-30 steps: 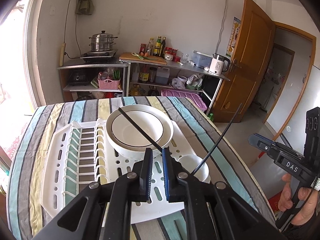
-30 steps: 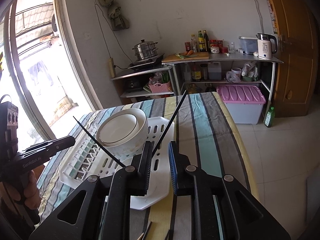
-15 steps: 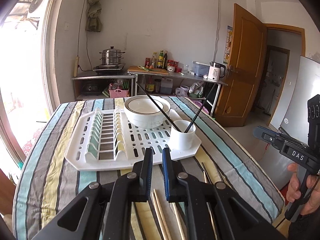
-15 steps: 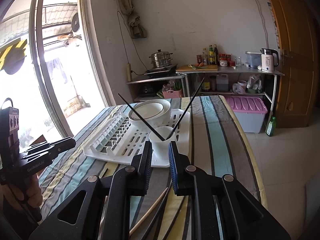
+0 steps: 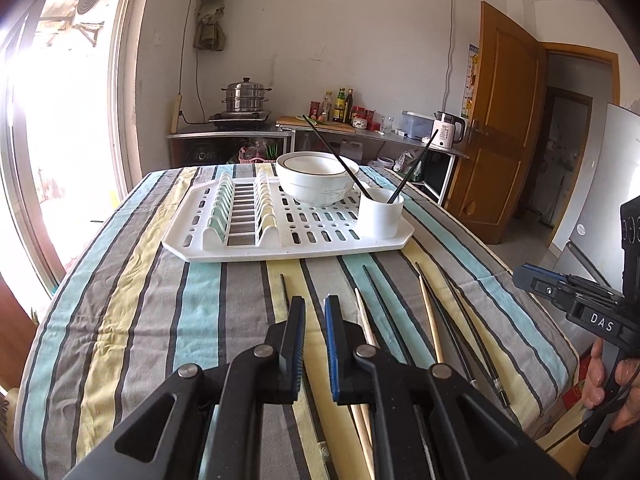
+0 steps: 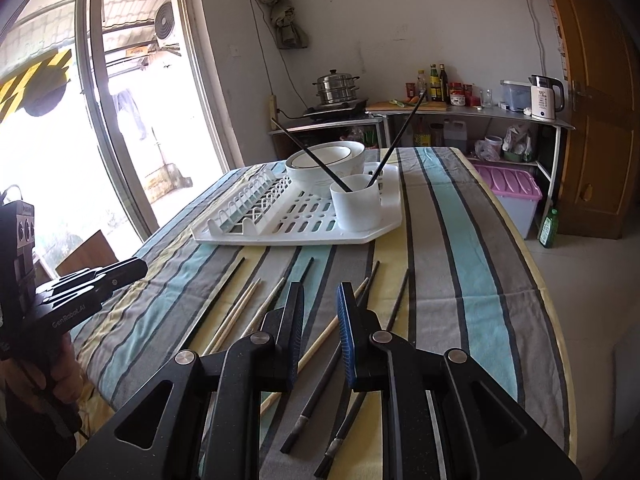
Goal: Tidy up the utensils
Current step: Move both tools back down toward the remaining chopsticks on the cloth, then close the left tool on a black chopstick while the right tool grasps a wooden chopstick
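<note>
A white cup point(image 5: 380, 213) point(image 6: 356, 202) stands at the near right corner of a white dish rack point(image 5: 256, 240) point(image 6: 280, 228) and holds two black chopsticks point(image 5: 336, 160) point(image 6: 394, 144). Several more wooden and black chopsticks point(image 5: 430, 316) point(image 6: 236, 312) lie loose on the striped tablecloth in front of the rack. My left gripper point(image 5: 314, 308) hovers open and empty above them. My right gripper point(image 6: 320, 296) is open and empty too, above the chopsticks. Each gripper shows at the edge of the other's view.
A white bowl point(image 5: 318, 178) point(image 6: 326, 162) sits on the rack behind the cup. The table edge runs along the right point(image 5: 532, 300). Behind the table stand shelves with a steel pot point(image 5: 244, 96), bottles and a kettle point(image 6: 546, 98).
Both grippers have pulled back and lowered from above the rack to the near part of the table. The two black chopsticks stay in the cup.
</note>
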{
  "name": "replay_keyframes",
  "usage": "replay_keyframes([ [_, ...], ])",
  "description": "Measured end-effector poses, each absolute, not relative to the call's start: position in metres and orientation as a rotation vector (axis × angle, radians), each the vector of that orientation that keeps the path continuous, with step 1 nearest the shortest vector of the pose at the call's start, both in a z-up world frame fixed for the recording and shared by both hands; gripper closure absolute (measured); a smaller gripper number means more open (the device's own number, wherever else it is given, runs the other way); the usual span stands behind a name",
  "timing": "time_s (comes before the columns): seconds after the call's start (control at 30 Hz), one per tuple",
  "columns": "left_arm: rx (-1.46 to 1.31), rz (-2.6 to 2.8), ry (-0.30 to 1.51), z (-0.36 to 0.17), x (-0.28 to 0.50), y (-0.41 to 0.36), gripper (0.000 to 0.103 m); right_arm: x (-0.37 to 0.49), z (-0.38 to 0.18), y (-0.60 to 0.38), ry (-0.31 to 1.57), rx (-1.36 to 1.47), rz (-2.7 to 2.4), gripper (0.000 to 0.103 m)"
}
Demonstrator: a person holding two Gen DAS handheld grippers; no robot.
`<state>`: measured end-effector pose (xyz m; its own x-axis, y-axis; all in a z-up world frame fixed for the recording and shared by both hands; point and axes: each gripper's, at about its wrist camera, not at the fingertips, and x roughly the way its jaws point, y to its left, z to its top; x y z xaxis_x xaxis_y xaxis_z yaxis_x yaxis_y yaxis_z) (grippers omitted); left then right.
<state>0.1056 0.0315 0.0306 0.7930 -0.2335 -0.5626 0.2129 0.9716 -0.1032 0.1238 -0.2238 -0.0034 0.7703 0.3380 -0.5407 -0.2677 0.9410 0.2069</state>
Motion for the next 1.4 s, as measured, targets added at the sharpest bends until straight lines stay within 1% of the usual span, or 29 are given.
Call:
replay_keyframes([
  [0.3, -0.039, -0.207, 0.667, 0.014, 0.124, 0.039, 0.092, 0.138, -0.019, -0.217, 0.669, 0.147, 0.346, 0.086],
  [0.47, -0.024, -0.198, 0.721, 0.001, 0.145, 0.036, 0.085, 0.157, -0.032, -0.212, 0.726, 0.164, 0.348, 0.086],
  [0.53, -0.018, -0.195, 0.737, -0.004, 0.153, 0.035, 0.084, 0.166, -0.040, -0.209, 0.757, 0.171, 0.346, 0.086],
  [0.73, -0.015, -0.204, 0.810, -0.018, 0.184, 0.032, 0.083, 0.192, -0.060, -0.204, 0.846, 0.185, 0.326, 0.086],
  [0.97, -0.018, -0.219, 0.854, -0.029, 0.203, 0.027, 0.083, 0.210, -0.073, -0.203, 0.915, 0.198, 0.271, 0.086],
  [1.4, 0.006, -0.190, 0.938, -0.043, 0.228, 0.016, 0.083, 0.239, -0.077, -0.192, 0.957, 0.147, 0.238, 0.086],
])
